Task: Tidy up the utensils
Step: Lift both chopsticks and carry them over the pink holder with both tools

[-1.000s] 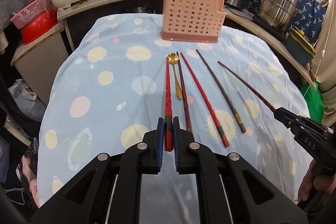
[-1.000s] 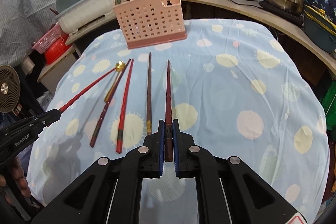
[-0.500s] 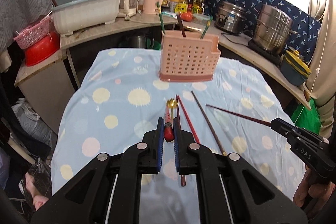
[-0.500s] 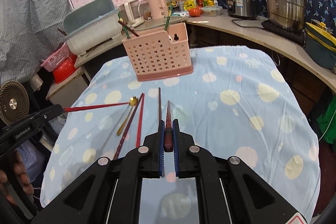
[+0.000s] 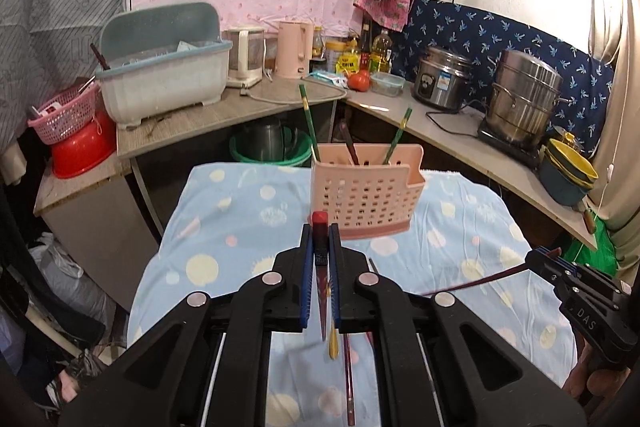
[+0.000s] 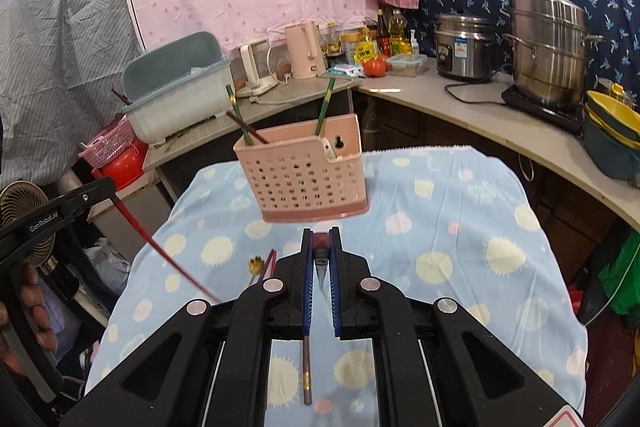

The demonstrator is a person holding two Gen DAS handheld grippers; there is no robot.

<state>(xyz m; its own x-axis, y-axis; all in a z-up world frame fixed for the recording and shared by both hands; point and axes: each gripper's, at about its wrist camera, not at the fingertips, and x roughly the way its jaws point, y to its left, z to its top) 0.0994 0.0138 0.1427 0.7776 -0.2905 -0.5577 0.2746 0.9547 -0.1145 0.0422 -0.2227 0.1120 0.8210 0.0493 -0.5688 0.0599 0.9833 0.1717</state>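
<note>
A pink perforated utensil holder [image 5: 366,193] [image 6: 304,179] stands on the table with three chopsticks in it. My left gripper [image 5: 320,239] is shut on a red chopstick [image 5: 320,223], lifted, its tip hanging down toward the cloth; it also shows in the right wrist view [image 6: 160,247]. My right gripper [image 6: 320,247] is shut on a dark brown chopstick [image 6: 321,242], lifted; it also shows in the left wrist view [image 5: 480,281]. A gold spoon [image 6: 254,265], a red chopstick [image 5: 349,375] and a brown chopstick [image 6: 306,367] lie on the cloth.
The table has a blue spotted cloth [image 5: 248,227]. Behind it a counter [image 5: 224,111] carries a dish drainer box [image 5: 164,67], a kettle [image 5: 292,49], a rice cooker [image 5: 442,79], a steel steamer pot [image 5: 524,95] and stacked bowls [image 5: 568,167].
Both grippers have lifted their chopsticks off the cloth and tilted them up, so the chopsticks now hang tip-down. Both views have risen and moved toward the pink holder.
</note>
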